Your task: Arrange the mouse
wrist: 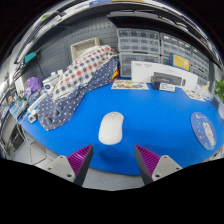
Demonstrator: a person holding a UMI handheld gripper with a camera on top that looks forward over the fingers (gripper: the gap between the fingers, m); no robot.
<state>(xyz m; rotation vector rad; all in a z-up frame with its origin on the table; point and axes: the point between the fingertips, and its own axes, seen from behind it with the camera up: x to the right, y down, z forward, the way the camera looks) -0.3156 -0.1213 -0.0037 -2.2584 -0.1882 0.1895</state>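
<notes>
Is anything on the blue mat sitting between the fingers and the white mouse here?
Nothing visible. The mouse lies on the blue mat just ahead of the open gripper, centred on the gap, with only bare mat between them.

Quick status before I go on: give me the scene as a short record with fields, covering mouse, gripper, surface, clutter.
mouse: white mouse, resting on the blue surface, just ahead of the fingers, centred on the gap
gripper: gripper open, fingers apart, nothing between them
contact: none visible, the mouse lies beyond the pads
surface: blue table cover
clutter: plaid cloth beyond the mouse, to the left; white box at the far edge; round blue disc to the right
</notes>
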